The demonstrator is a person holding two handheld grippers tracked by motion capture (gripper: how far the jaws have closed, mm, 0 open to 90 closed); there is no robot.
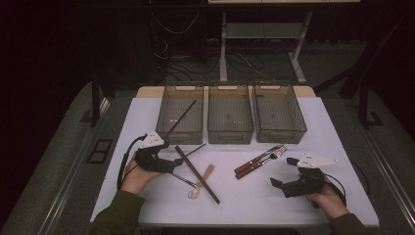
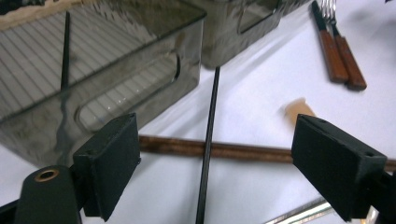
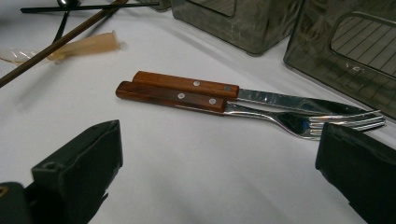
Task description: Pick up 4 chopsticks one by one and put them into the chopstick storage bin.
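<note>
Chopstick (image 2: 208, 140) lies between our left hand-held gripper's (image 2: 233, 172) spread jaws; closing carelessly, we judge it could roll away. Our right hand-held gripper (image 3: 217, 177) gapes empty.

olive-green sleeves (image 1: 115, 213); black hand-held grippers (image 1: 180, 165), white three-cornered plates, black cables.

Three bins (image 1: 230, 119) are set side by side at the back of the desk (image 1: 254, 196). A chopstick (image 1: 180, 119) is leaned inside the left bin. Crossed chopsticks (image 1: 196, 174) and a spoon (image 1: 201, 182) are laid before it; a knife (image 3: 243, 93) and fork (image 3: 261, 113) are placed side by side to the right.
</note>
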